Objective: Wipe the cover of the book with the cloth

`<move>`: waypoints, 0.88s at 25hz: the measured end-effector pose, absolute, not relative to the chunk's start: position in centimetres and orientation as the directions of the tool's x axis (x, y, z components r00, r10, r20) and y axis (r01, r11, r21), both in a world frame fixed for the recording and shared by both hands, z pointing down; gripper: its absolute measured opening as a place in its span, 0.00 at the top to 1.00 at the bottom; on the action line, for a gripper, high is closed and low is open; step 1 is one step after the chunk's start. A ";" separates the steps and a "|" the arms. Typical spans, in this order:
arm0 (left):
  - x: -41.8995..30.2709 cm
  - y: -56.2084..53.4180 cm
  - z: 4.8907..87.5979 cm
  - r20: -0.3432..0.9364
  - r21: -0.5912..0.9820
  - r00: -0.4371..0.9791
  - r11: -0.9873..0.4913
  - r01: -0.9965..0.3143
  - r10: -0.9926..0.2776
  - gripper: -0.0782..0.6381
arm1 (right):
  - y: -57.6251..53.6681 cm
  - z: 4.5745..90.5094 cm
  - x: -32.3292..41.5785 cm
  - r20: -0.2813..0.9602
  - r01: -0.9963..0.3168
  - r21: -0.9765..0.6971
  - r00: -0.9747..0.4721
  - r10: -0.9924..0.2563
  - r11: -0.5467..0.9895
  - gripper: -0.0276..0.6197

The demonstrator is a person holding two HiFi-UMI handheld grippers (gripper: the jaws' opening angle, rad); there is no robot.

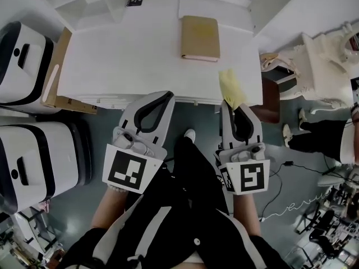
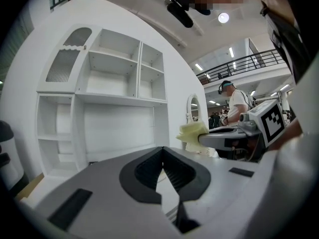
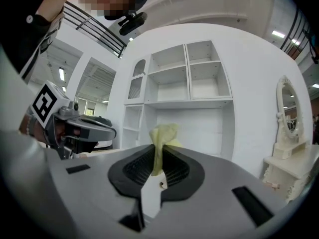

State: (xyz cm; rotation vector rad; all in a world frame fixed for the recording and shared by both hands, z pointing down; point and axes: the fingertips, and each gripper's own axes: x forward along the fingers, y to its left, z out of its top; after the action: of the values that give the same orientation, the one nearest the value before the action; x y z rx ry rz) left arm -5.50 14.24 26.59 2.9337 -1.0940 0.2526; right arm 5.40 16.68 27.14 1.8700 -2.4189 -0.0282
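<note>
Jaws of my right gripper (image 3: 158, 159) pinch the yellow cloth (image 3: 162, 133), my left gripper (image 2: 163, 158) is closed empty, and the book (image 1: 200, 37) lies at the far side of the tabletop (image 1: 123, 55), so I'd reach over and press the cloth flat on its cover.

A large studio-like hall staged with home furniture. A white desk (image 1: 140, 55) stands against a white shelf unit (image 3: 189, 78), with a white dressing table (image 3: 291, 168) and its oval mirror (image 3: 285, 103) to the right. Overhead are a railed upper gallery (image 2: 239, 63) and ceiling strip lights (image 2: 232, 51). Cables (image 1: 289, 207) trail over the grey floor (image 1: 199, 114) at the right. Another person in headgear (image 2: 234, 101) stands far off.
</note>
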 end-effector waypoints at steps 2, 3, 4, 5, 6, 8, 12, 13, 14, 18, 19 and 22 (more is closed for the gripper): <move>-4.2 12.7 26.7 0.155 -0.049 0.731 -0.744 -0.667 -0.665 0.89 | 14.9 27.0 6.7 0.058 -0.958 0.071 -0.276 -0.960 0.279 0.90; -3.5 12.0 26.7 0.157 -0.046 0.724 -0.737 -0.674 -0.672 0.89 | 14.0 27.0 7.4 0.060 -0.954 0.073 -0.288 -0.956 0.292 0.90; -2.8 11.2 26.7 0.159 -0.044 0.718 -0.731 -0.681 -0.678 0.89 | 13.2 27.0 8.0 0.061 -0.950 0.075 -0.298 -0.952 0.302 0.90; -2.1 10.5 26.7 0.159 -0.043 0.711 -0.725 -0.688 -0.684 0.89 | 12.4 27.0 8.7 0.064 -0.947 0.075 -0.308 -0.949 0.313 0.90; -1.5 9.8 26.7 0.160 -0.042 0.705 -0.718 -0.695 -0.691 0.89 | 11.6 27.0 9.3 0.066 -0.943 0.074 -0.319 -0.945 0.324 0.90; -0.5 8.6 26.6 0.160 -0.037 0.688 -0.701 -0.713 -0.708 0.89 | 10.3 27.0 10.2 0.070 -0.935 0.072 -0.343 -0.937 0.348 0.90; 1.0 6.8 26.5 0.168 -0.030 0.649 -0.662 -0.749 -0.742 0.89 | 8.1 27.1 11.7 0.078 -0.917 0.063 -0.390 -0.918 0.395 0.90; 1.3 6.4 26.5 0.170 -0.029 0.640 -0.653 -0.757 -0.749 0.89 | 7.6 27.1 12.1 0.079 -0.913 0.058 -0.399 -0.914 0.404 0.90; 1.6 6.0 26.5 0.174 -0.029 0.631 -0.645 -0.764 -0.756 0.89 | 7.1 27.1 12.5 0.081 -0.910 0.054 -0.407 -0.910 0.412 0.90; 2.4 5.4 26.9 0.196 -0.030 0.608 -0.624 -0.781 -0.770 0.89 | 6.3 27.6 13.4 0.094 -0.897 0.047 -0.435 -0.896 0.440 0.90; 2.4 5.4 26.9 0.197 -0.028 0.603 -0.619 -0.785 -0.773 0.89 | 6.3 27.7 13.5 0.097 -0.895 0.044 -0.439 -0.893 0.444 0.90; 2.2 5.2 27.0 0.199 -0.009 0.582 -0.595 -0.804 -0.789 0.89 | 6.1 28.0 13.5 0.103 -0.890 0.036 -0.448 -0.888 0.454 0.90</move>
State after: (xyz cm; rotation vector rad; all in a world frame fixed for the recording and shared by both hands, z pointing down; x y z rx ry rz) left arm 2.20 5.25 26.96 2.7202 -1.3725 0.2792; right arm 13.53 6.07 27.96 1.5879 -2.5855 0.0349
